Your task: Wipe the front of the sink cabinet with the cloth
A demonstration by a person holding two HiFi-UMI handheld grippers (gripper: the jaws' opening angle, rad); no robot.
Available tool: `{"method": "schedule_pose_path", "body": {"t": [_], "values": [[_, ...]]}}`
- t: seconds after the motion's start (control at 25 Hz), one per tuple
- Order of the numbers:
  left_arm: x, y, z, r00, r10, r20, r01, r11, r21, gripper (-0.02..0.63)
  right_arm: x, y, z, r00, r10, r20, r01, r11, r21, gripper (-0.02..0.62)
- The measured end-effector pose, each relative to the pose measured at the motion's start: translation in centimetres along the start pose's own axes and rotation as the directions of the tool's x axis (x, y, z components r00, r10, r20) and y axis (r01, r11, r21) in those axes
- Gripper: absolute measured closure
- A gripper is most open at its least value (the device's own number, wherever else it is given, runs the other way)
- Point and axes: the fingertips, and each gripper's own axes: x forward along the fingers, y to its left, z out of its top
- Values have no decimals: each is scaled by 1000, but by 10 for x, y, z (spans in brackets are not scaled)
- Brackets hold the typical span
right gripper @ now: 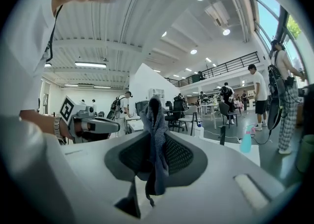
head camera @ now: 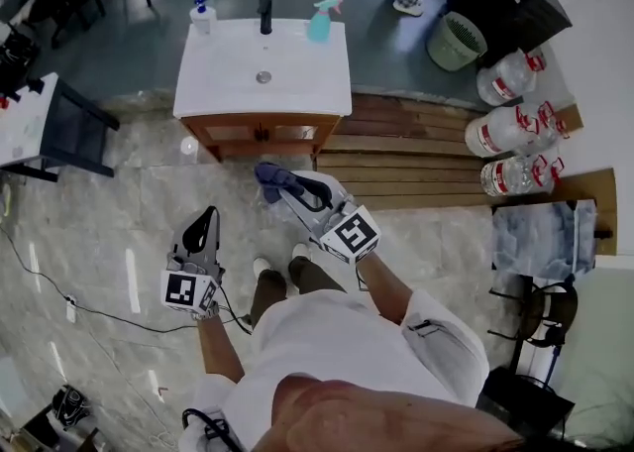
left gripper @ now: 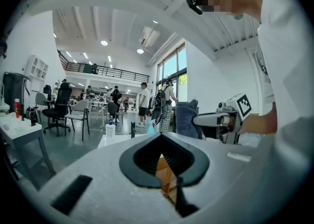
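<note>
The sink cabinet (head camera: 260, 131) stands ahead of me, with a white basin top (head camera: 228, 73) over a wooden front. My right gripper (head camera: 274, 179) hovers short of that front, shut on a blue-grey cloth (head camera: 265, 173). In the right gripper view the cloth (right gripper: 156, 120) sticks up between the jaws of the right gripper (right gripper: 157, 137) and hangs down behind them. My left gripper (head camera: 204, 225) is lower left, away from the cabinet, its jaws shut on nothing. In the left gripper view, a strip of the wooden cabinet (left gripper: 166, 171) shows below the left gripper's (left gripper: 161, 137) tips.
A soap bottle (head camera: 202, 16), a black tap (head camera: 264, 14) and a teal spray bottle (head camera: 322, 19) stand on the basin's far edge. Wooden pallets (head camera: 416, 148), water jugs (head camera: 505, 133) and a green basket (head camera: 456, 41) lie right. A dark table (head camera: 54, 123) is left.
</note>
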Motion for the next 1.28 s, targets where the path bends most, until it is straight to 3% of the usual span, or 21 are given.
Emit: {"method": "schedule_pose_path", "body": {"t": [0.28, 0.52, 0.8, 1.04, 1.28], "values": [[31, 19, -26, 1000, 28, 0, -28, 1000, -8, 607, 54, -39, -28, 1000, 26, -6, -26, 999, -33, 508], [42, 49, -79, 1000, 6, 0, -6, 999, -54, 607, 110, -44, -82, 1000, 7, -27, -7, 1000, -28, 508], [38, 100, -167, 1000, -14, 2, 14, 992, -127, 607, 187, -33, -159, 999, -36, -31, 34, 998, -49, 508], [55, 148, -246, 997, 52, 52, -45, 990, -130, 607, 263, -44, -243, 999, -31, -39, 28, 996, -86, 508], [72, 175, -340, 982, 133, 131, -114, 983, -146, 607, 325, -58, -315, 998, -16, 54, 22, 993, -116, 508]]}}
